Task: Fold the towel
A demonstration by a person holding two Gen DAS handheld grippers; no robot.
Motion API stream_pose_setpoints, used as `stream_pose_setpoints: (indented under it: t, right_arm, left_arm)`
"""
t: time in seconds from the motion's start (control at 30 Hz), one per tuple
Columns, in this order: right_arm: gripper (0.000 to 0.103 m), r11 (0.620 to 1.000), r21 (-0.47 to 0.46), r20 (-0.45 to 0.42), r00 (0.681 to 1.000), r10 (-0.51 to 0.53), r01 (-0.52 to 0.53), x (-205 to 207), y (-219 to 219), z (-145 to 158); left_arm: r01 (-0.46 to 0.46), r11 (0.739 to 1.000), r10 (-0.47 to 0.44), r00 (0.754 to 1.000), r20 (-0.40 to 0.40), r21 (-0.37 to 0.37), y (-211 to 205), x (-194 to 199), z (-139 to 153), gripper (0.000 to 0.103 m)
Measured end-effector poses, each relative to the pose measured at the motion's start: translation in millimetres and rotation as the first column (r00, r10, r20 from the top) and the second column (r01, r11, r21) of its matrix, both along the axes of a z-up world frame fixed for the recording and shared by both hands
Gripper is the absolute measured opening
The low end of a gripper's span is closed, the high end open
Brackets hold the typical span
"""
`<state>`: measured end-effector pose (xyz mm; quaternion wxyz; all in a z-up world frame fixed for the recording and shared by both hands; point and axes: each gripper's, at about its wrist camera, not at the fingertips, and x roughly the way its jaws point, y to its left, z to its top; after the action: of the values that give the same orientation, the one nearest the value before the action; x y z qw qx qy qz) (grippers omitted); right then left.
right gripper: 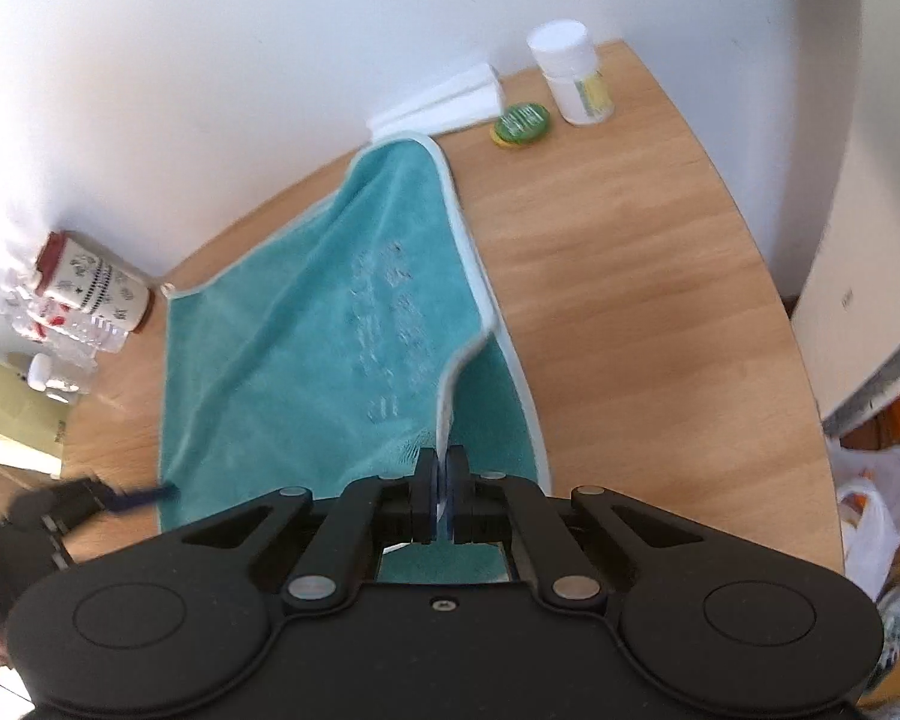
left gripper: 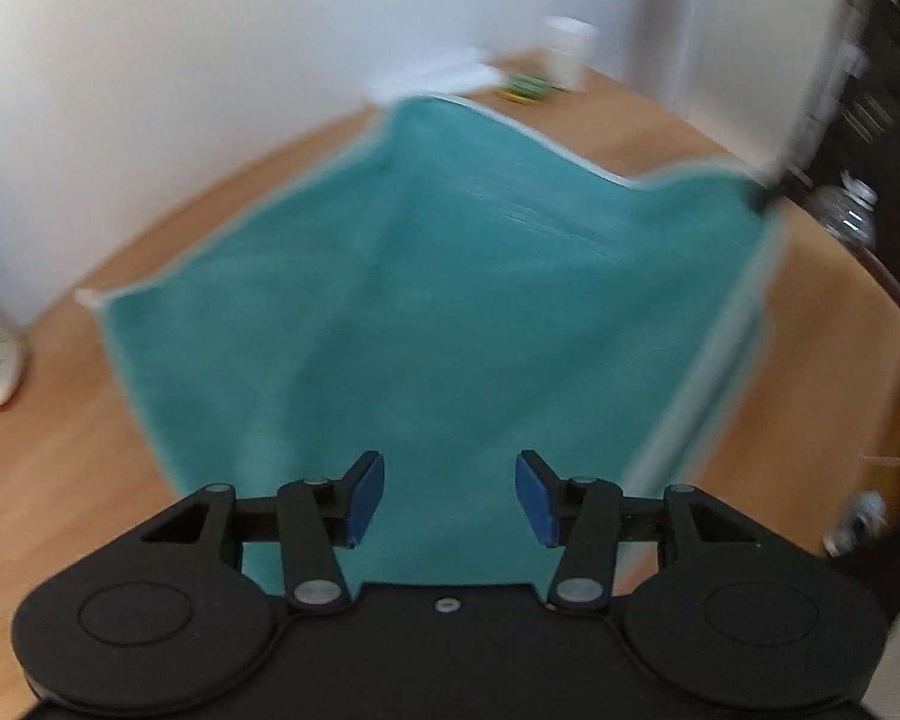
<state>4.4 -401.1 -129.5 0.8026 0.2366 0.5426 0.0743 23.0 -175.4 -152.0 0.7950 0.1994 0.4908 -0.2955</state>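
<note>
Left wrist view, blurred: left gripper (left gripper: pixel 450 495) with fingers spread apart, nothing between the blue pads (left gripper: pixel 366 498), low over the teal towel (left gripper: pixel 426 312) on the wooden table (left gripper: pixel 48 480).

Right wrist view: right gripper (right gripper: pixel 442 495) clamped on the towel's white-trimmed edge (right gripper: pixel 450 396), that side lifted off the table. White bottle (right gripper: pixel 573 75) and green lid (right gripper: pixel 522 125) stand clear beyond.

Judgement: the left should pinch its near corner; lift both level, keeping the hem taut.

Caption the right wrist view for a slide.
Right gripper shut on the pale-trimmed edge of the teal terry towel, lifting it off the light wooden table.
</note>
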Motion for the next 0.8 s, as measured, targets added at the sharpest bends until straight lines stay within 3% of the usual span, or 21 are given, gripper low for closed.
stream_pose_setpoints:
  t: [0.07, 0.27, 0.33, 0.37, 0.4, 0.57, 0.8]
  right_arm:
    - [0.002, 1.000, 0.004, 0.007, 1.000, 0.010, -0.010, 4.4, 0.7, 4.1]
    - [0.002, 0.999, 0.009, 0.016, 0.999, 0.048, -0.048, 14.9, -2.0, 10.1]
    - [0.002, 0.999, 0.020, 0.017, 0.999, 0.046, -0.046, 16.0, -4.2, 11.4]
    - [0.002, 0.998, 0.023, 0.026, 0.998, 0.054, -0.055, 18.1, -5.9, 13.7]
    - [0.002, 0.998, 0.022, 0.032, 0.997, 0.065, -0.066, 18.5, -6.3, 15.2]
    - [0.002, 0.995, 0.042, 0.015, 0.996, 0.088, -0.089, 14.3, -11.4, 13.3]
    - [0.002, 0.992, 0.060, -0.032, 0.994, 0.109, -0.107, 5.3, -17.2, 1.8]
  left_arm:
    - [0.045, 0.999, -0.045, 0.999, 0.009, -0.002, -8.7, -12.2, -3.6, 0.050]
    - [0.010, 0.999, -0.011, 1.000, 0.015, 0.030, -25.8, -24.8, -9.4, 0.049]
    - [0.010, 0.999, -0.011, 1.000, 0.026, 0.048, -29.1, -27.9, -12.3, 0.037]
    - [0.008, 0.998, -0.010, 0.999, 0.033, 0.058, -30.8, -28.7, -13.8, 0.023]
    - [-0.002, 0.998, 0.000, 1.000, 0.026, 0.070, -31.8, -28.4, -17.9, 0.016]
    - [-0.025, 0.998, 0.024, 0.999, 0.022, 0.065, -33.7, -26.7, -22.5, 0.005]
    - [-0.047, 0.997, 0.046, 0.999, 0.019, 0.062, -29.5, -33.0, -21.5, 0.000]
